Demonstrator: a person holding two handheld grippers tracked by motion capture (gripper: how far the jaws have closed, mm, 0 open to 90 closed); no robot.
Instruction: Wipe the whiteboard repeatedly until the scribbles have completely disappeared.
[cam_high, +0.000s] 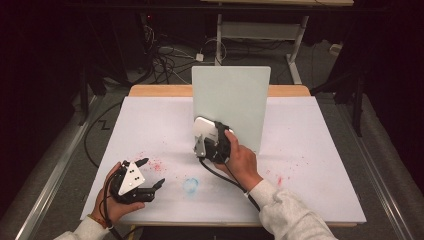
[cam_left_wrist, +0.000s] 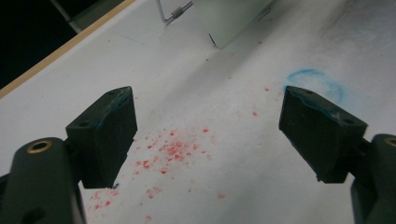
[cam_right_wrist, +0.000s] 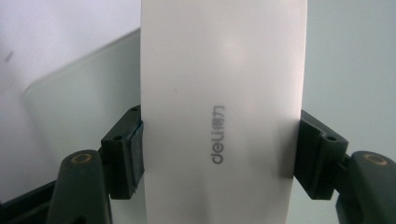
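A pale glass board (cam_high: 235, 100) stands upright near the middle of the white table (cam_high: 310, 195). My right gripper (cam_high: 206, 134) is shut on a white block eraser (cam_high: 204, 127) and holds it at the board's lower left face. In the right gripper view the eraser (cam_right_wrist: 224, 93), marked "deli", sits clamped between both jaws of that gripper (cam_right_wrist: 219, 154), with the board (cam_right_wrist: 350, 56) right behind it. My left gripper (cam_high: 153, 172) rests low at the front left, open, with nothing between its jaws (cam_left_wrist: 208, 130).
Red specks (cam_left_wrist: 170, 151) dot the table under the left gripper, and a blue ring smudge (cam_left_wrist: 317, 81) lies to its right (cam_high: 190, 185). The board's metal stand leg (cam_left_wrist: 175, 13) shows at its base. Cables lie on the floor beyond the table's far edge (cam_high: 165, 55).
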